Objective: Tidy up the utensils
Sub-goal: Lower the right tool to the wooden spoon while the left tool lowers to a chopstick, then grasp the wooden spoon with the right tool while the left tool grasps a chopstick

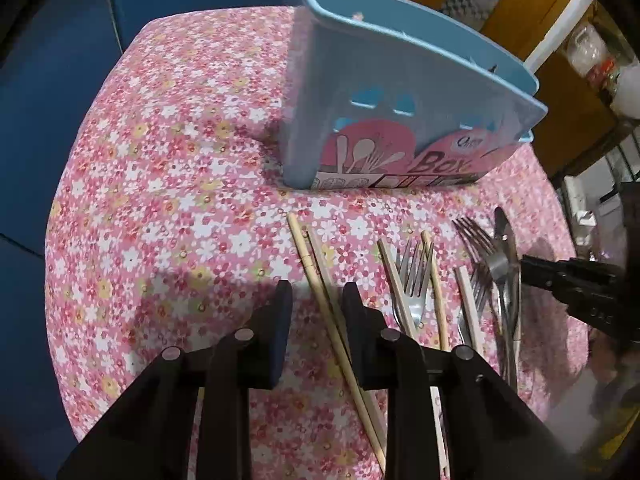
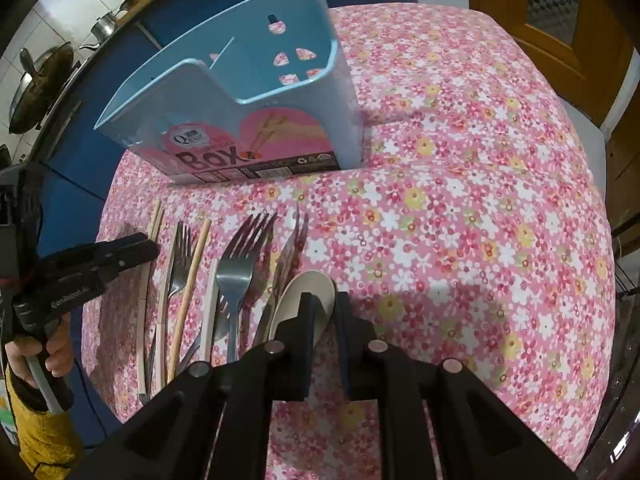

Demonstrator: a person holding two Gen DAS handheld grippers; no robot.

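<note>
A light blue utensil box with a pink label stands at the far side of the flowered table; it also shows in the right wrist view. Chopsticks, forks and a knife lie in a row in front of it. My left gripper is open, its fingers on either side of a pair of wooden chopsticks that lie on the cloth. My right gripper has a narrow gap, and a cream spoon lies between its fingers. Forks lie to its left.
The table carries a pink flowered cloth. More chopsticks, forks and a knife lie right of my left gripper. The left gripper appears in the right wrist view. A blue cabinet is behind, a wooden door to the right.
</note>
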